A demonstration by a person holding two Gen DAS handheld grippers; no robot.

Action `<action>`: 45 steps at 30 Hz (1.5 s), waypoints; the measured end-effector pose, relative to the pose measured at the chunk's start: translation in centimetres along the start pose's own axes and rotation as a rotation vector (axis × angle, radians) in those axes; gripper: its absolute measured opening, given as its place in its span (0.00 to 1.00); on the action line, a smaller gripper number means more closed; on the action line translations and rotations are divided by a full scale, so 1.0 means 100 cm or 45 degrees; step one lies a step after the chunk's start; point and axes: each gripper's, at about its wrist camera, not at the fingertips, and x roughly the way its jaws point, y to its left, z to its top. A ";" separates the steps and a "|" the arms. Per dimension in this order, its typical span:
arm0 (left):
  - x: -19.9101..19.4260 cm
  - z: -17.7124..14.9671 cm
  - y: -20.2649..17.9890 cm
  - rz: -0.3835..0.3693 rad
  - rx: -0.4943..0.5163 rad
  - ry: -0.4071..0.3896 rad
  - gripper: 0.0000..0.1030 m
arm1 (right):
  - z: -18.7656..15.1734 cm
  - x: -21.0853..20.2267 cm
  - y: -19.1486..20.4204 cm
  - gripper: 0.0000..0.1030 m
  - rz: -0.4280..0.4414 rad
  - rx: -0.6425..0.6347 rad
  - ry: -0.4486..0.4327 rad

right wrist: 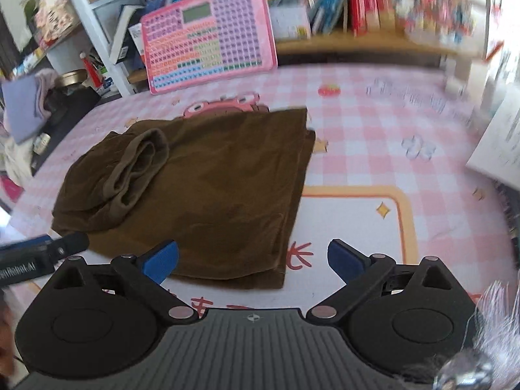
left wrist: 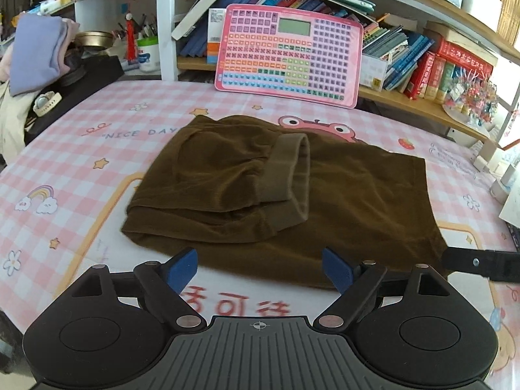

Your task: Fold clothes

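Brown garment (left wrist: 341, 195) folded on "NICE DAY" tablecloth (left wrist: 97, 149), left tongs (left wrist: 259, 268) and right tongs (right wrist: 253, 261) released, empty.

The garment (left wrist: 341, 195) is a dark olive-brown, soft-napped piece, lying flat on the pink checked tablecloth (left wrist: 97, 149) and folded into a rough rectangle. One ribbed cuff (left wrist: 289, 169), a lighter khaki shade, lies turned back on top of the folded body, its opening facing upward and slightly gaping. A second ribbed band shows below it along the bunched left part. The left part is rumpled with rounded folds; the right part is smooth, with a straight right edge (right wrist: 300, 175) and layered corners at the near end.
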 end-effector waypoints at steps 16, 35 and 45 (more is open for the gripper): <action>-0.010 -0.004 -0.054 0.122 0.066 -0.013 0.86 | 0.028 0.036 -0.066 0.57 0.345 0.406 0.313; 0.017 -0.020 -0.159 -0.096 0.744 0.017 0.86 | 0.058 0.051 -0.076 0.13 0.602 0.606 0.387; 0.056 -0.044 -0.204 0.095 1.228 -0.100 0.67 | 0.066 0.046 -0.074 0.13 0.599 0.605 0.390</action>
